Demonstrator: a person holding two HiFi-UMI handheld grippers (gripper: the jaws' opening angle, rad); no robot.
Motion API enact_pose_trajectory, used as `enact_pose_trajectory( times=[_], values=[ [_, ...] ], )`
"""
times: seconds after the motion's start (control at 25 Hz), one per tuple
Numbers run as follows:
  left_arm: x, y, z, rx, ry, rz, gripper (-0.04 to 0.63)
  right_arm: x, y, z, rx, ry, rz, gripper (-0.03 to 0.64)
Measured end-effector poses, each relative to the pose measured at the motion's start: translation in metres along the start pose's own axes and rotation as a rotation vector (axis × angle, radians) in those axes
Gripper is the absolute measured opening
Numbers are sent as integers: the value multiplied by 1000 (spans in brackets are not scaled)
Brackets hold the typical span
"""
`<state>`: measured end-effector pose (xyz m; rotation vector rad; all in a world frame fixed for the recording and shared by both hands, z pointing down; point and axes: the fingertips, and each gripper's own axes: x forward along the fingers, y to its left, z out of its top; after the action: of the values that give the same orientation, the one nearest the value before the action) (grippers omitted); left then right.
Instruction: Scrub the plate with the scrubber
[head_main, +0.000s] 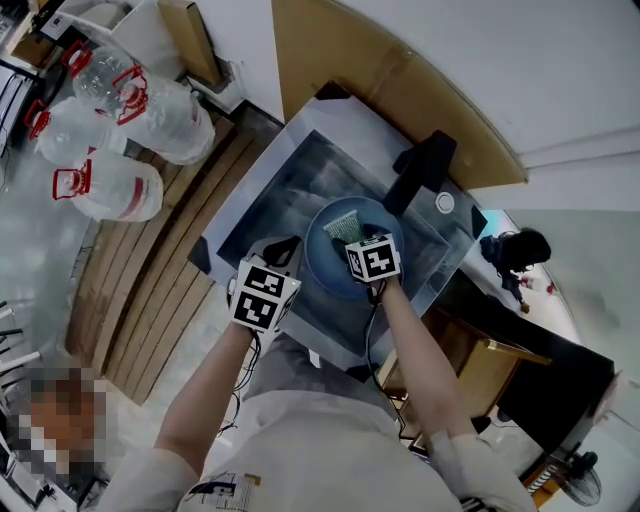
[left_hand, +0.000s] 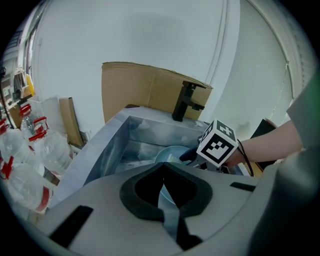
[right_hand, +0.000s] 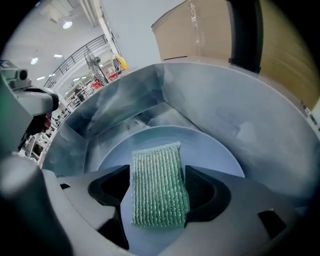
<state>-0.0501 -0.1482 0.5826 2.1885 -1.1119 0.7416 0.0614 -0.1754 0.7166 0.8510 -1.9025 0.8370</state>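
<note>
A pale blue plate (head_main: 325, 268) lies in the steel sink (head_main: 285, 185). On it rests a green ribbed scrubber (head_main: 345, 222). In the right gripper view the scrubber (right_hand: 157, 190) lies flat on the plate (right_hand: 212, 150) between the jaws of my right gripper (right_hand: 157, 175), which stand open and wide on either side of it. My left gripper (head_main: 288, 250) is at the plate's left edge. In the left gripper view, that gripper (left_hand: 161, 170) is shut on the plate's rim (left_hand: 169, 212), and the plate (left_hand: 172, 152) shows beyond it beside the right gripper's marker cube (left_hand: 217, 143).
A black faucet (head_main: 420, 170) stands at the sink's far side, with brown cardboard (head_main: 330, 50) behind it against the wall. Several big water bottles (head_main: 120, 130) with red handles lie on the floor to the left. A dark table (head_main: 520, 340) is at the right.
</note>
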Motion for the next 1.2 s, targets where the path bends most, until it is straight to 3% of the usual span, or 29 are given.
enact_pose_trajectory(
  times=[0.08,0.16,0.4,0.52,0.6,0.76,0.92,1.08,1.2],
  values=[
    [3,-1,1,-6,1,-2,17,-1,-2,2,-10,-2,-4,354],
    [4,-2,2,-9,0,-1,17,1,-5,1,-33,13,-24,256],
    [7,-3,2,-15,8,-1,17,8,6,13,-180,11,-32,249],
    [6,-4,-1,-20,16,-1,17,12,0,26,-139,-23,-73,245],
    [5,-4,-4,-23,21,0,17,15,10,29,-151,-21,-48,241],
    [5,-5,-11,-28,44,-7,17,13,47,4,-359,87,65,239],
    [8,-3,-12,-24,42,-7,17,-1,63,-34,-486,212,104,239],
    [12,-2,-10,-18,49,-13,17,-13,45,-62,-534,320,59,238],
    [14,-2,-10,-18,54,-13,17,-18,13,-65,-474,352,1,238]
  ],
)
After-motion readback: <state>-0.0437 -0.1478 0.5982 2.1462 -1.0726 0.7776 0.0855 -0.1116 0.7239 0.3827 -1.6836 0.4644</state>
